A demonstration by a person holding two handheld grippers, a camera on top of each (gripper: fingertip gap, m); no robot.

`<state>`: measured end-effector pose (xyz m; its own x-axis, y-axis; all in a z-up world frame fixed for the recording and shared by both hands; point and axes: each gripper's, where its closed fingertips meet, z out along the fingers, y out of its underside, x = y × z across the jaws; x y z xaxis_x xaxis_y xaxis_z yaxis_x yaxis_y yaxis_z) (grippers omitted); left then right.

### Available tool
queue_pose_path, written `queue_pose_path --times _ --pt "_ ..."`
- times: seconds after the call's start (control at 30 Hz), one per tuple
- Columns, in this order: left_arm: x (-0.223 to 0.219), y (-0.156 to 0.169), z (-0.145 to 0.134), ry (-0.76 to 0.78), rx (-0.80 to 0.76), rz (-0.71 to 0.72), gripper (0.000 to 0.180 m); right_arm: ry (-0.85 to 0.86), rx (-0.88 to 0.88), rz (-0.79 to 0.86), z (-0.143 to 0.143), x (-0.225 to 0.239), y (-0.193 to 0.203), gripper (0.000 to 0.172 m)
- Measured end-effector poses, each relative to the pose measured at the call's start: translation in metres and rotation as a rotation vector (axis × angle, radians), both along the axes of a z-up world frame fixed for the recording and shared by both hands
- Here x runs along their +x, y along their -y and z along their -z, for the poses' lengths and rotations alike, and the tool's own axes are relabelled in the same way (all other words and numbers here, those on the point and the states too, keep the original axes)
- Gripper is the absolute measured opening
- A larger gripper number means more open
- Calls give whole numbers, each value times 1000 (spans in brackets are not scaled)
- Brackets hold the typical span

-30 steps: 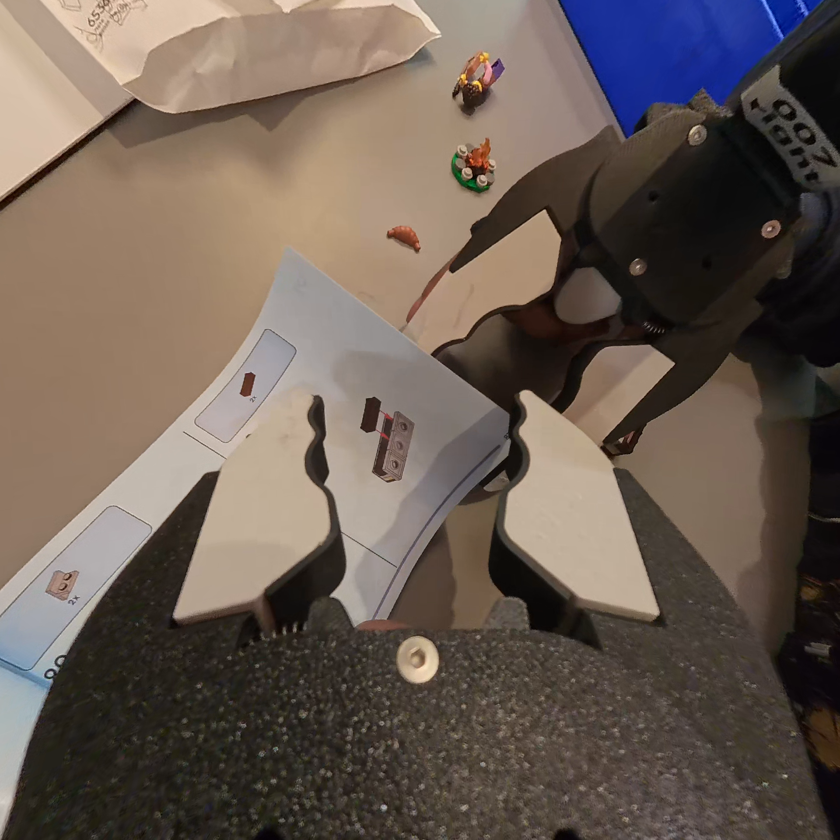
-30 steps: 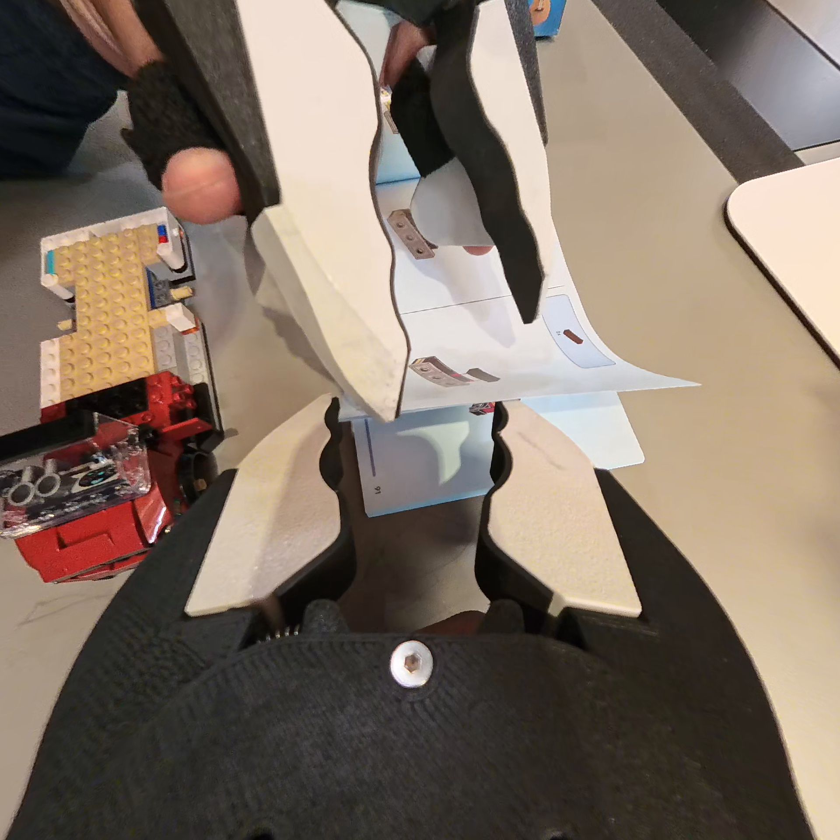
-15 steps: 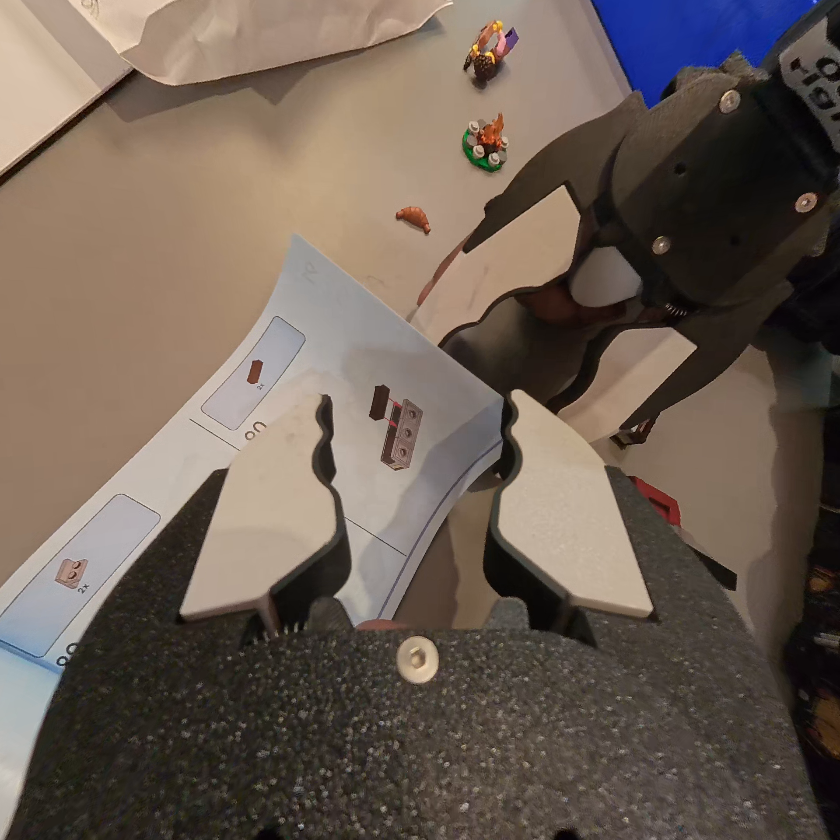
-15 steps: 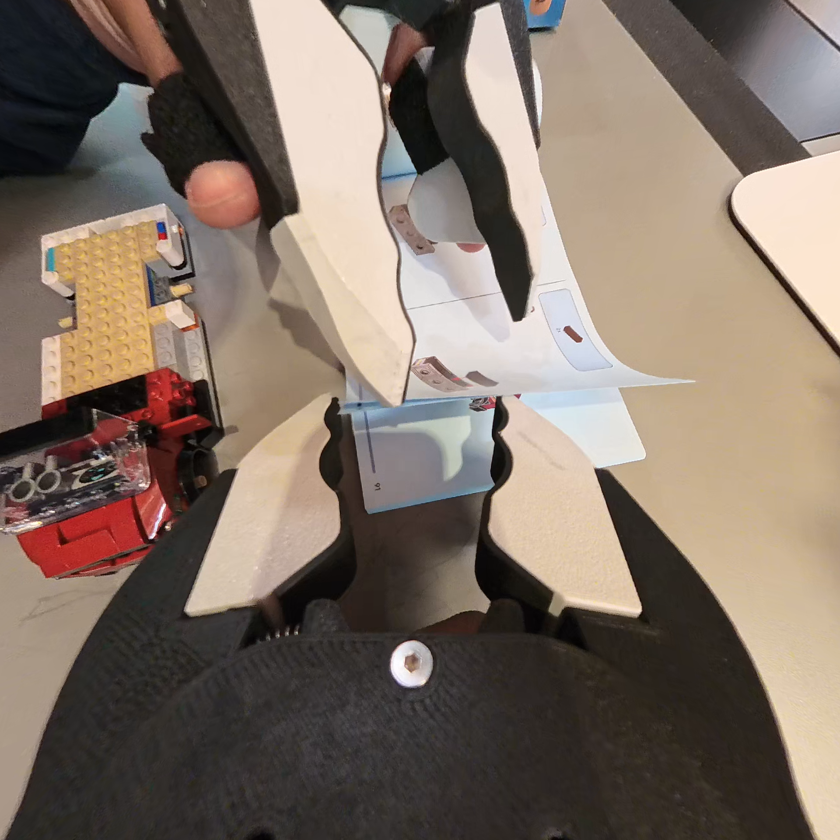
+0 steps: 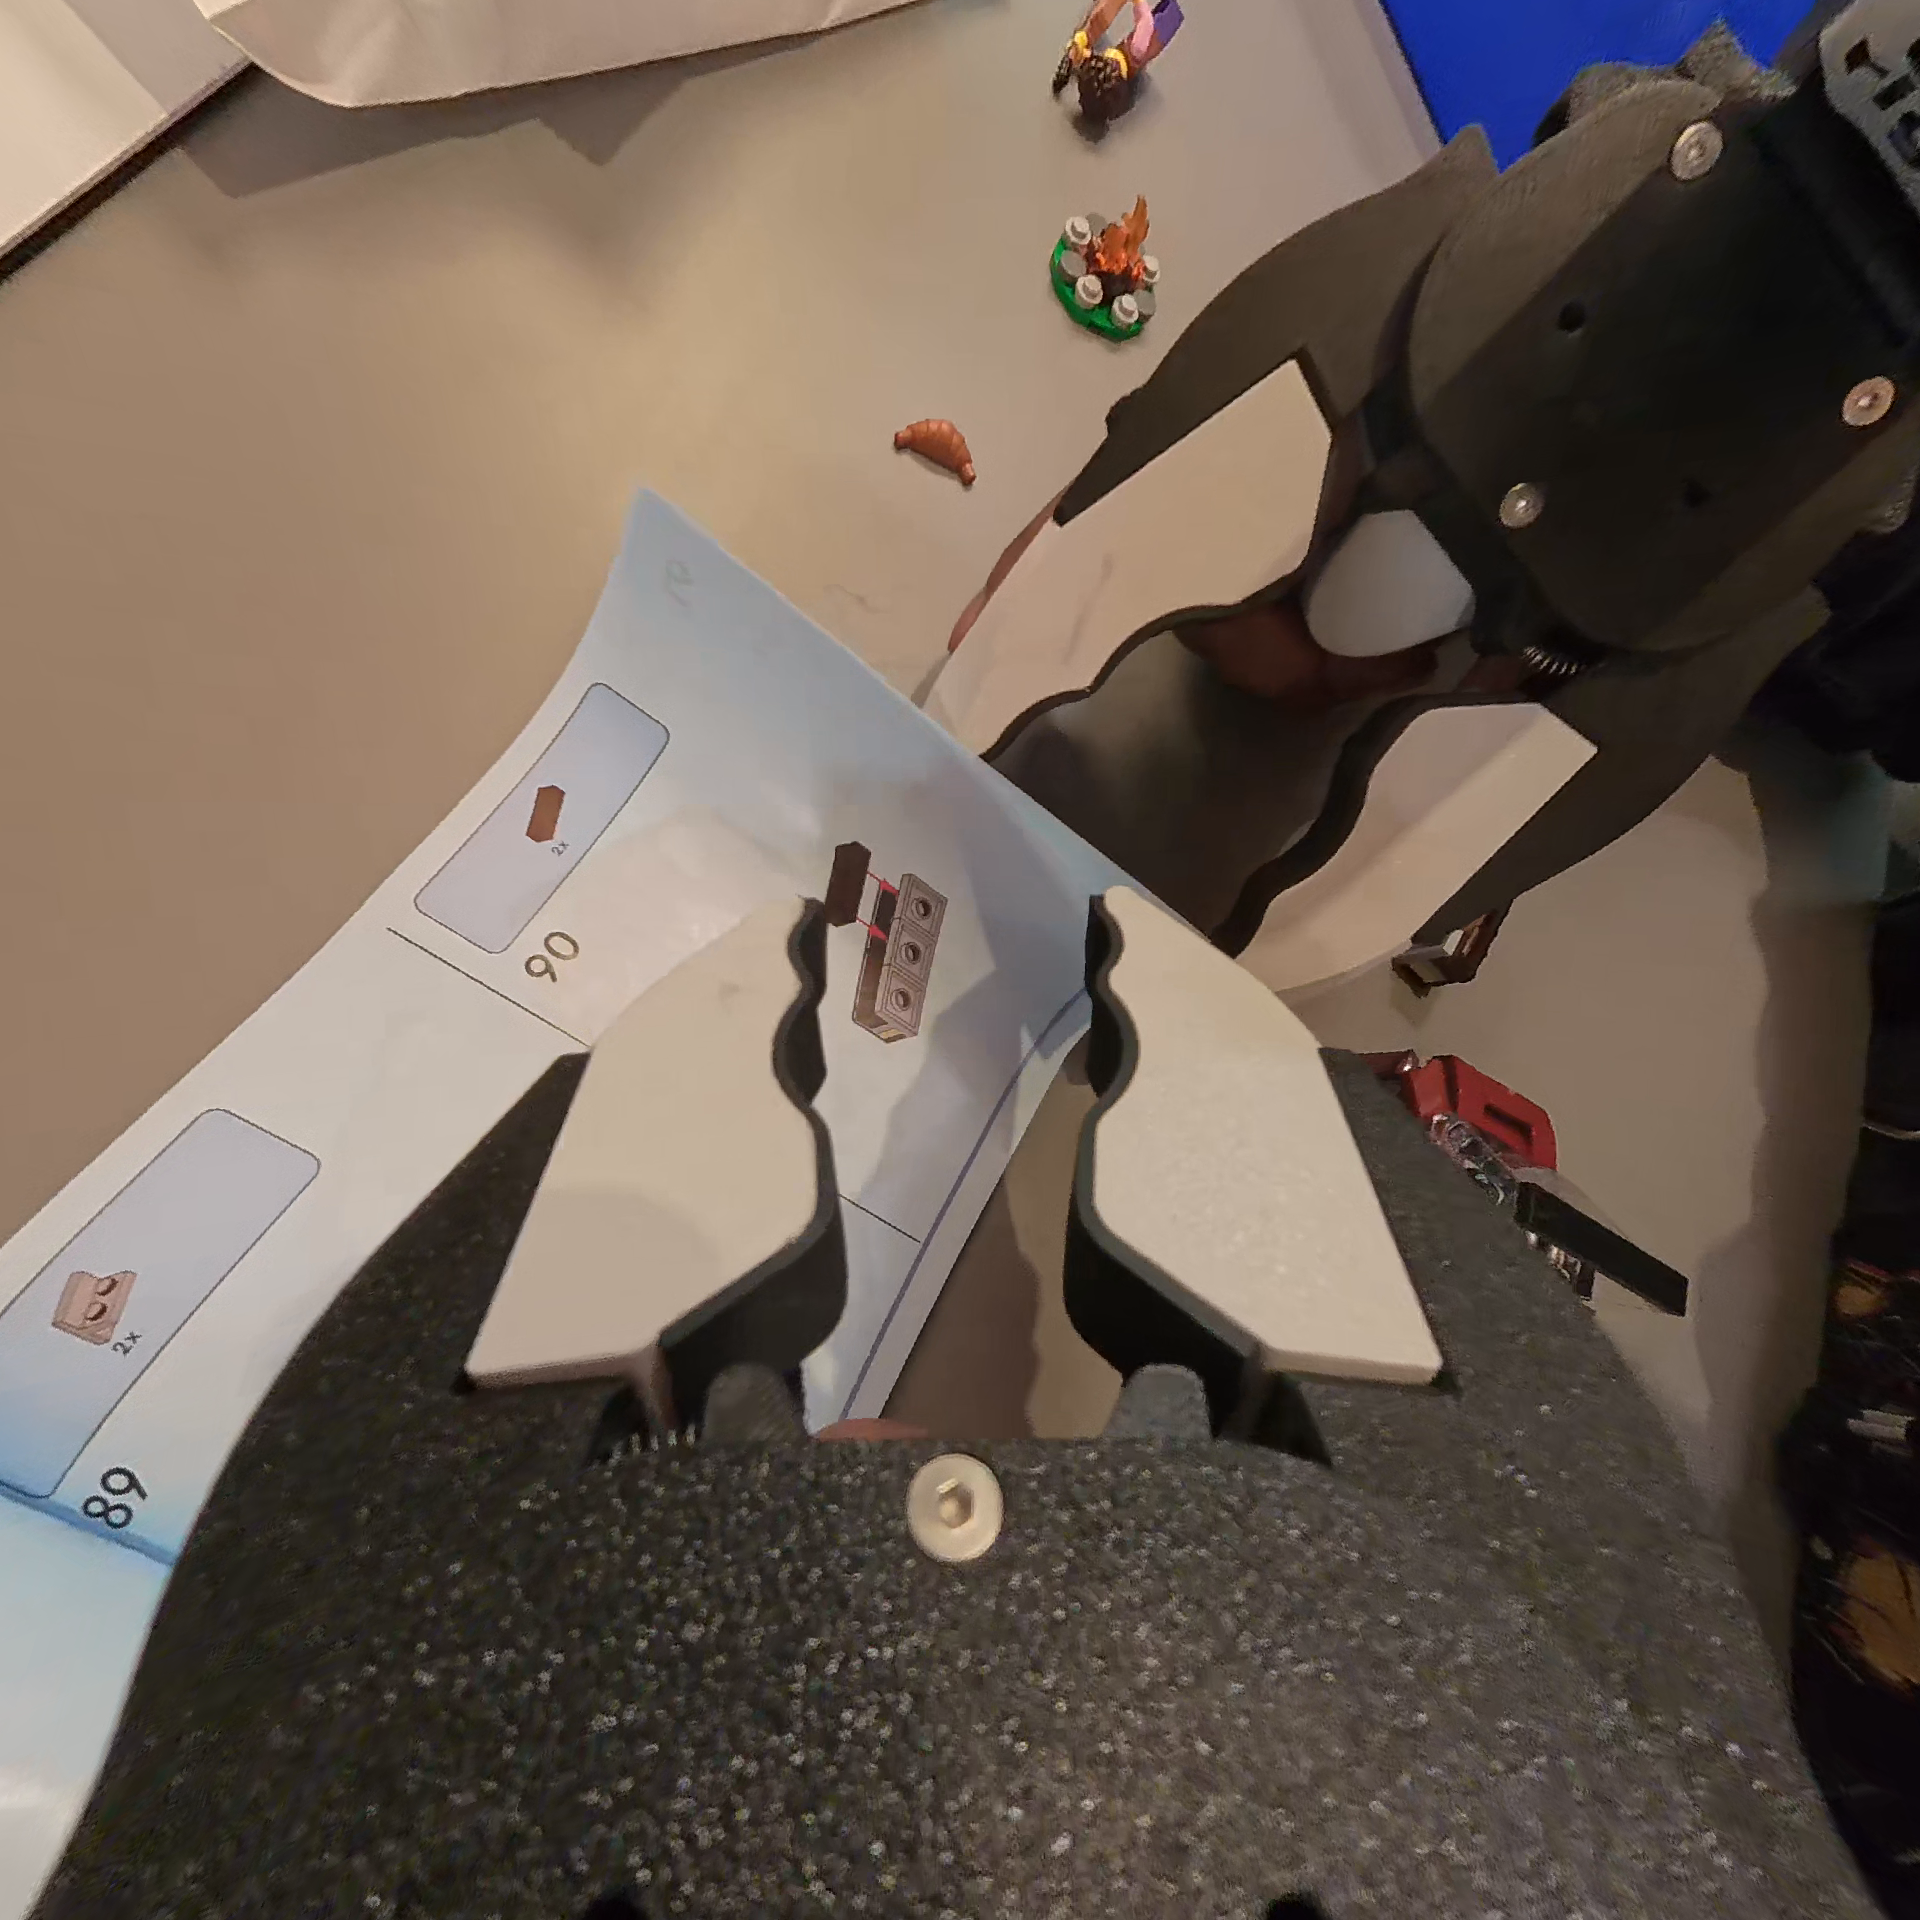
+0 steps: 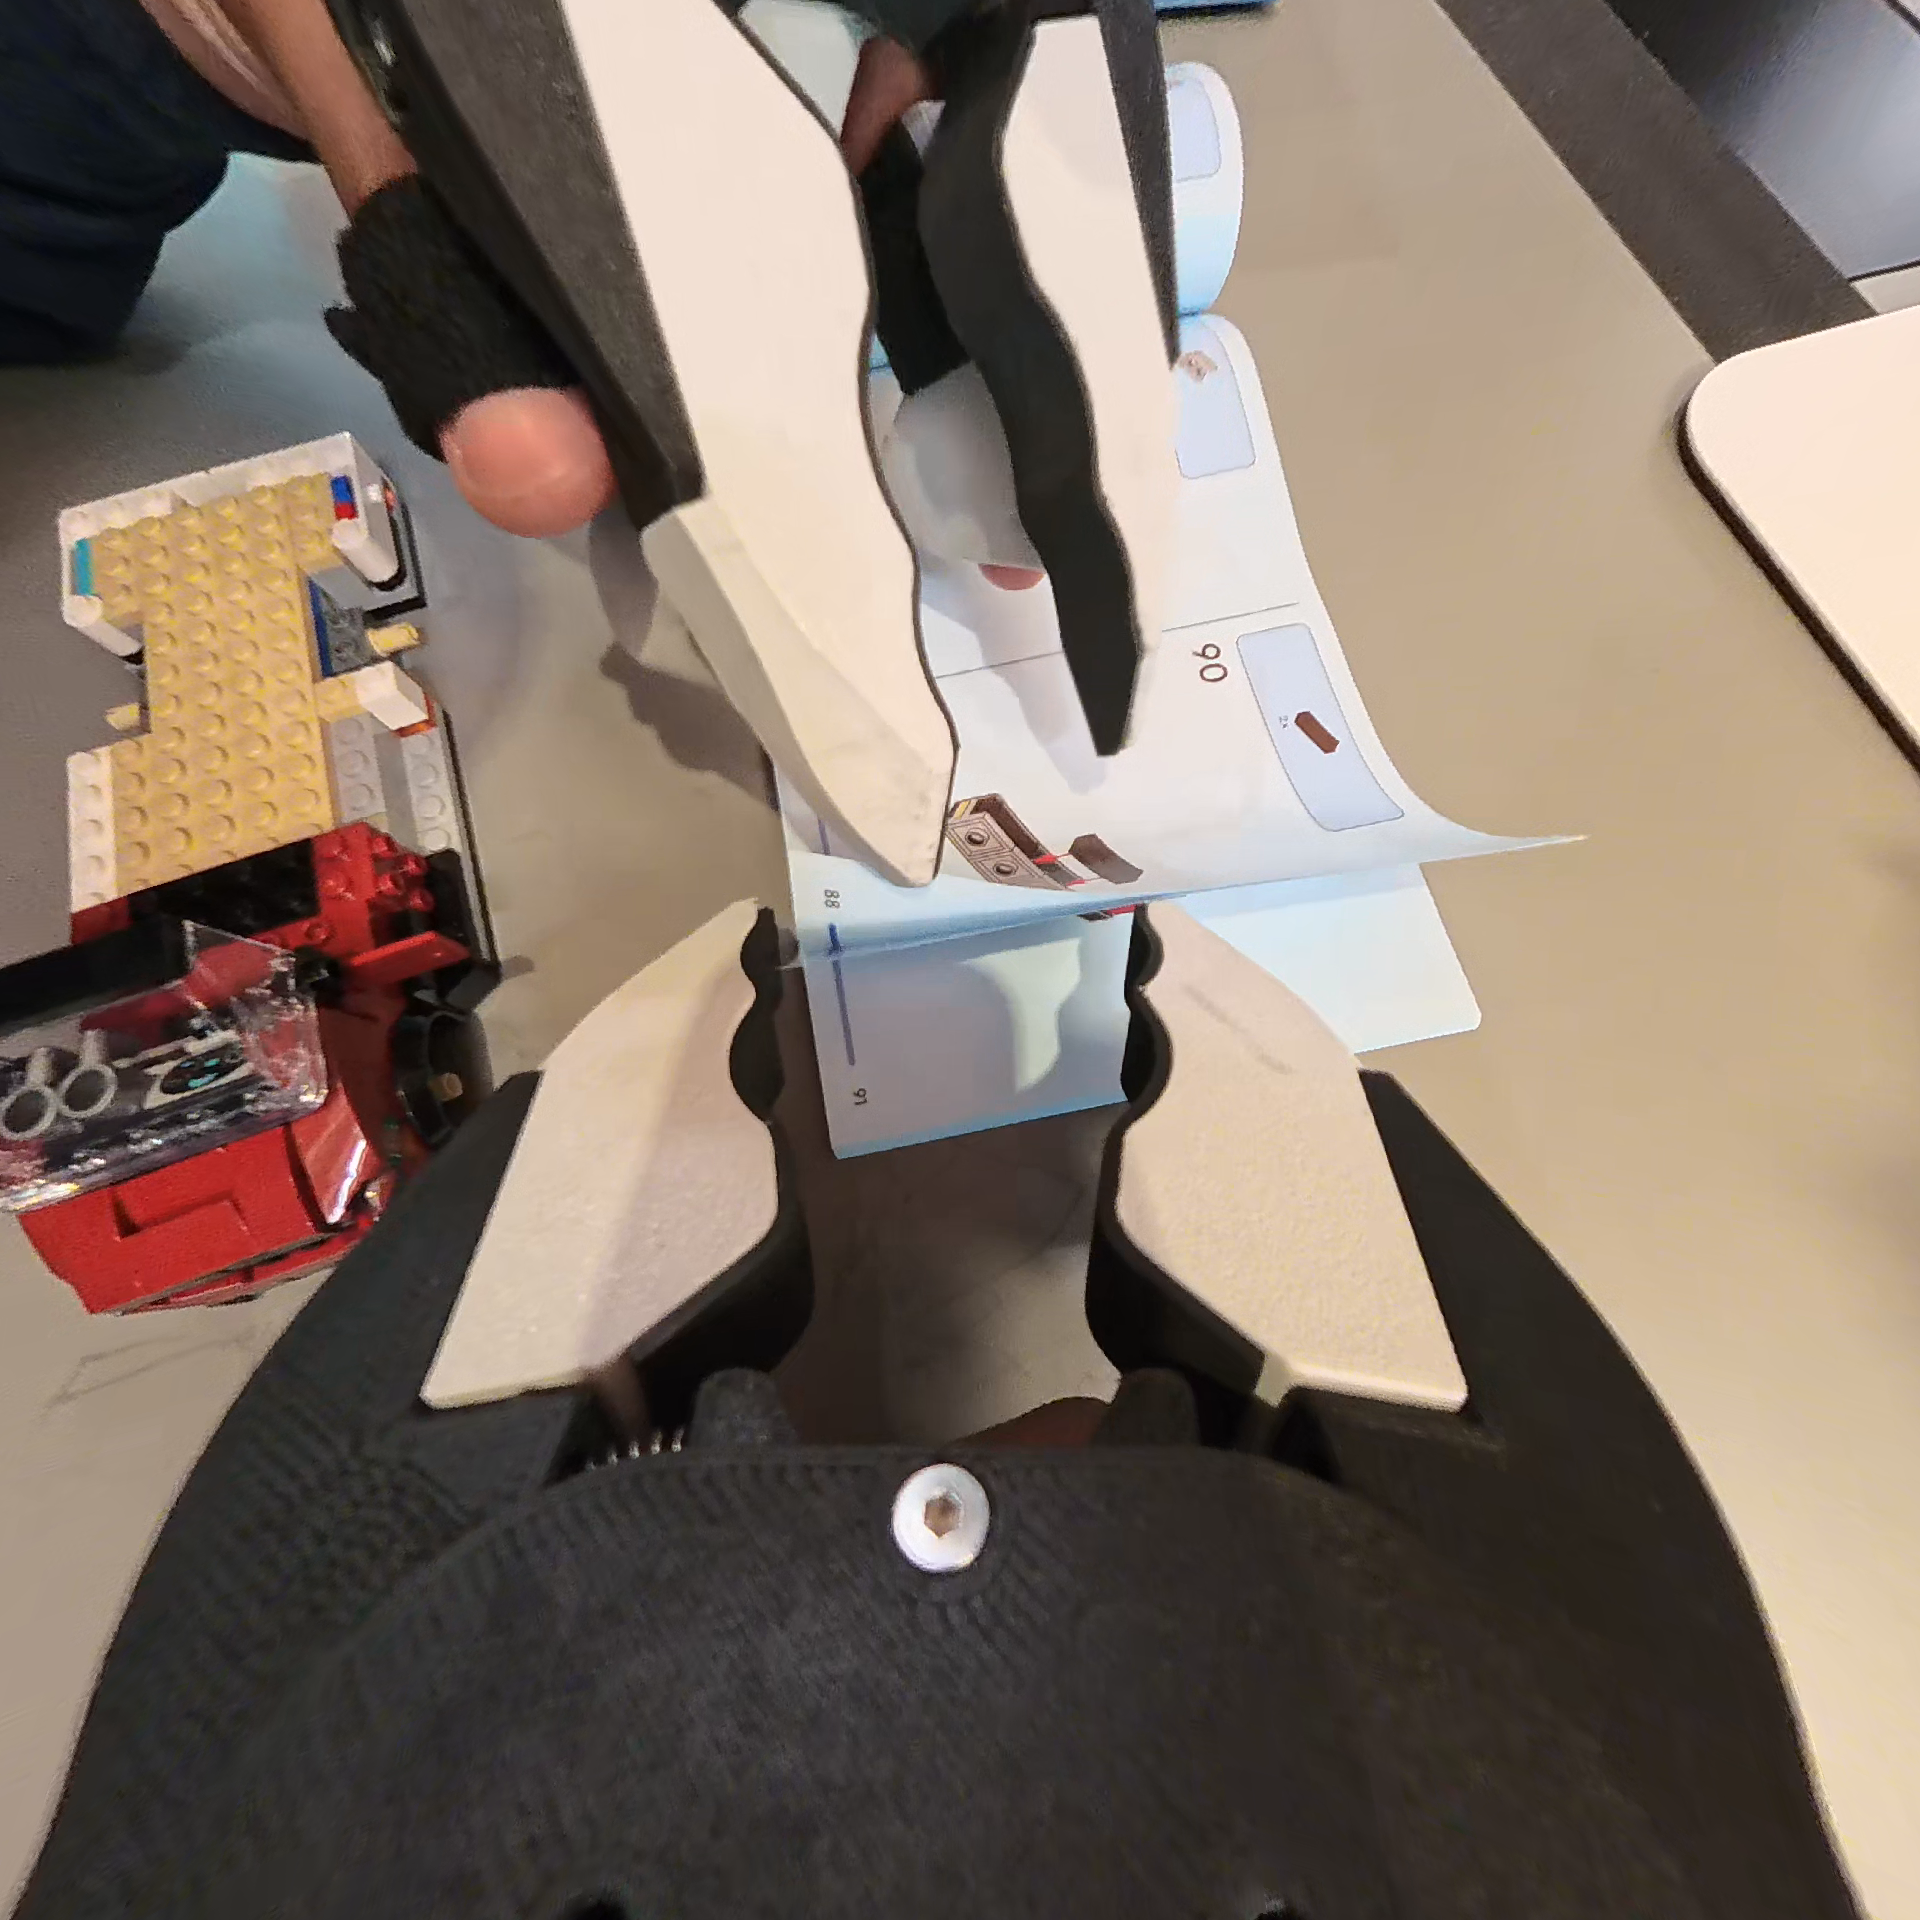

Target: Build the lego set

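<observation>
A light blue instruction booklet (image 6: 1195, 1039) lies open on the grey table. One of its pages (image 5: 727, 790) curls up off the table. My left gripper (image 5: 951, 914) is over that page, and the page's edge rises between its two fingers. The pads stand apart and do not press on it, so the gripper is open. It also shows in the right wrist view (image 6: 1018, 805), coming down from the top with a person's gloved hand (image 6: 499, 436) behind it. My right gripper (image 6: 948, 920) is open and empty, with its tips at the near edge of the booklet. It shows in the left wrist view (image 5: 1101, 810) just beyond the page.
A red, tan and white brick build (image 6: 239, 831) stands left of the booklet and shows partly in the left wrist view (image 5: 1475, 1112). Small loose pieces lie farther off: a brown croissant (image 5: 935, 447), a campfire (image 5: 1107, 275), a figure (image 5: 1112, 62). A white board (image 6: 1818, 499) lies at the right. Only a small space, under 4 cm, lies between the two pairs of fingers. The brown croissant (image 5: 935, 447) lies around 10 centimetres away from my right fingertips.
My left gripper's fingers have drawn closer together around the curled page and shifted a little over it. The right gripper has kept its opening and place.
</observation>
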<state>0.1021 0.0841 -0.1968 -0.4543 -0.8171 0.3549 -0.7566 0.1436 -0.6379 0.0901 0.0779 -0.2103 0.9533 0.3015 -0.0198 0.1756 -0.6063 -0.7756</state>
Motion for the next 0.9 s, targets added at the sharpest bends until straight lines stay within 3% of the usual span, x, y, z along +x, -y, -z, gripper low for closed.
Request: queue_pose_path --times 0.5,0.73,0.9 --pt "-7 13 -4 -9 -107 60 0 -2 -14 8 2 1 1 64" --pt "-5 12 -10 2 -185 46 0 38 -48 58 4 14 8 67" --pt "-1 8 -16 21 -204 19 0 27 2 114 -18 24 18 65"
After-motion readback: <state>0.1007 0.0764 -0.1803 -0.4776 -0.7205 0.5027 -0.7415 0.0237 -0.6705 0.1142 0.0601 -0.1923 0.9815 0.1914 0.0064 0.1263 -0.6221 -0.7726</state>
